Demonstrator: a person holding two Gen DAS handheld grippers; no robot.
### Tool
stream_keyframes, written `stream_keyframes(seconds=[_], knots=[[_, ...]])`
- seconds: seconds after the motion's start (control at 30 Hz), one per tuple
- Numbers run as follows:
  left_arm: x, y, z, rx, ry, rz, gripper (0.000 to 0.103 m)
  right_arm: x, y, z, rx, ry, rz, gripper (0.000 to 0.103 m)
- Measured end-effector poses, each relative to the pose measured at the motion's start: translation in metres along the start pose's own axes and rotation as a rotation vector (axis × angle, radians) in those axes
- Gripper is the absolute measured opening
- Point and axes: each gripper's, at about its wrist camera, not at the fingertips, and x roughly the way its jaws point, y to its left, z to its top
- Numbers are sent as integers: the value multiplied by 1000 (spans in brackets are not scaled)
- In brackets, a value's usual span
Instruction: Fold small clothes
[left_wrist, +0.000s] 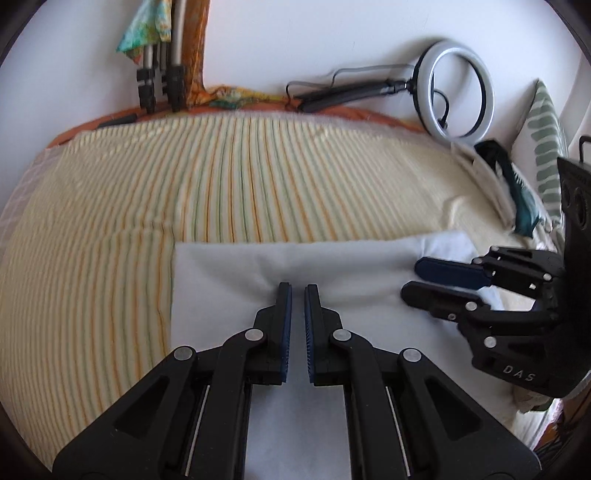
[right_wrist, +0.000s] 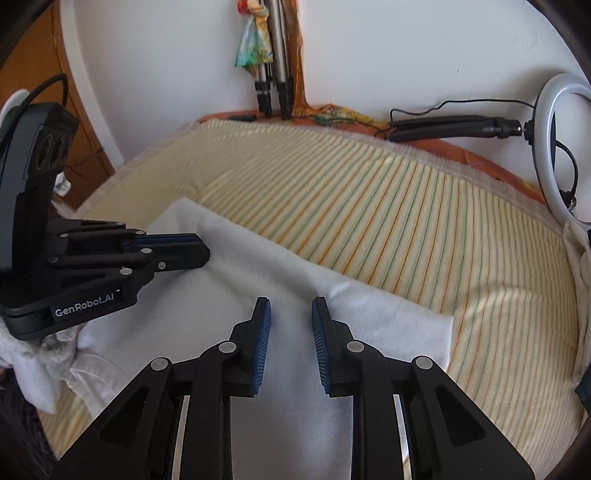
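A white cloth (left_wrist: 229, 269) lies flat on the striped bedspread (left_wrist: 184, 177), folded into a rectangle; it also shows in the right wrist view (right_wrist: 388, 317). My left gripper (left_wrist: 297, 290) hovers over the cloth's middle with its jaws a narrow gap apart and nothing between them. It shows from the side in the right wrist view (right_wrist: 201, 251). My right gripper (right_wrist: 291, 304) is open over the cloth's right part, holding nothing. It shows in the left wrist view (left_wrist: 412, 277) at the cloth's right end.
A ring light (left_wrist: 456, 88) on a black stand lies at the bed's far right by the wall. Tripod legs (left_wrist: 162, 74) stand at the far edge. A leaf-print pillow (left_wrist: 546, 147) and a dark teal item (left_wrist: 517, 188) lie at the right. More white clothes (right_wrist: 33, 369) are heaped at the left.
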Motion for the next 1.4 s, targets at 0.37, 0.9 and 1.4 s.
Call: stream_keyframes(seconds=[0.37,0.9,1.4], knots=[[-29,23,-1,-58,-66,-12,5,-32,-44,4,168,-86,93,21],[-32,56,-7,-84,-56,80,5,-41,-102,-11,327,-27,-125,15],[-50,94,-45,-379,91,-246,43,-71,-106,-69,575,7,280,36]])
